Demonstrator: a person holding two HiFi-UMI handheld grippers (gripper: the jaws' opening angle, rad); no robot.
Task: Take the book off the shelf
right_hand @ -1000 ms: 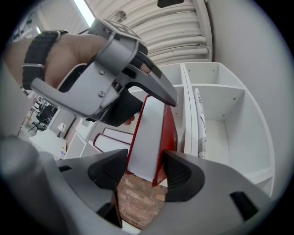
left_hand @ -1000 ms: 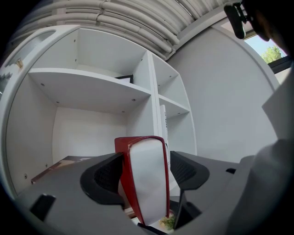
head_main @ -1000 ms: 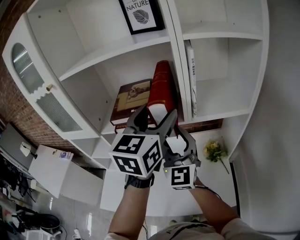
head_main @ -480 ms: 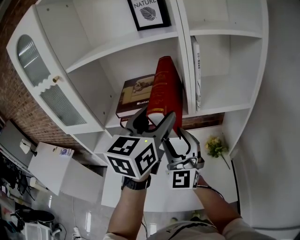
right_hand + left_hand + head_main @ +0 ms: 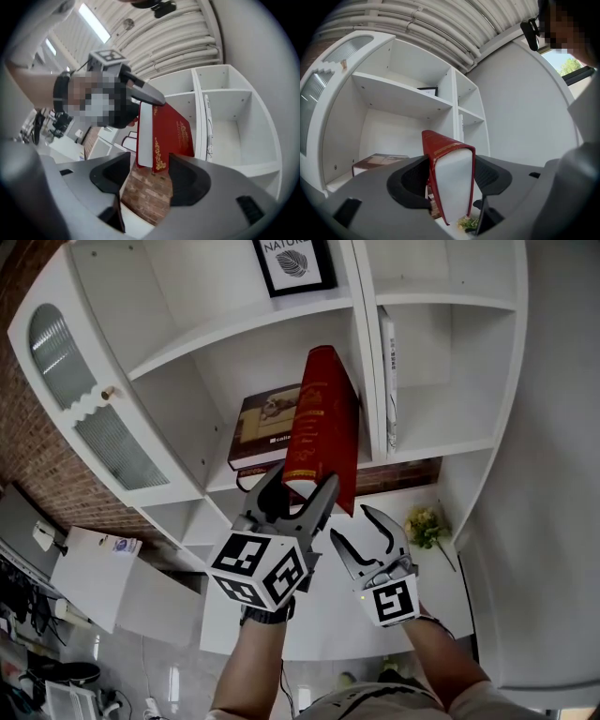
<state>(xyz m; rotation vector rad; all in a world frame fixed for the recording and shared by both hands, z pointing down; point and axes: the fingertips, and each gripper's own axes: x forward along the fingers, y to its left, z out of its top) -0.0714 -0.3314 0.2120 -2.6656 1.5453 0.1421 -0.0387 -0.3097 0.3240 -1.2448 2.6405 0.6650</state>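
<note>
A thick red book [image 5: 323, 418] with gold print stands tilted, drawn out of the middle compartment of the white shelf unit [image 5: 281, 329]. My left gripper [image 5: 300, 486] grips its lower end. In the left gripper view the book [image 5: 452, 187] fills the gap between the jaws, which have just been closing on it. My right gripper [image 5: 354, 529] hangs just below and right of the book's lower corner, open and holding nothing. In the right gripper view the book [image 5: 171, 133] shows beyond the open jaws of the right gripper [image 5: 149, 176].
A brown book [image 5: 267, 423] lies flat in the same compartment. A thin white booklet [image 5: 387, 381] stands in the compartment to the right, and a framed picture [image 5: 292, 263] is on the shelf above. Yellow flowers [image 5: 424, 526] lie below right. A glass-panelled cupboard door [image 5: 84, 409] is at the left.
The red book has come out of the compartment toward me, still in the left gripper. The right gripper has drawn away from the book, down and to the right.
</note>
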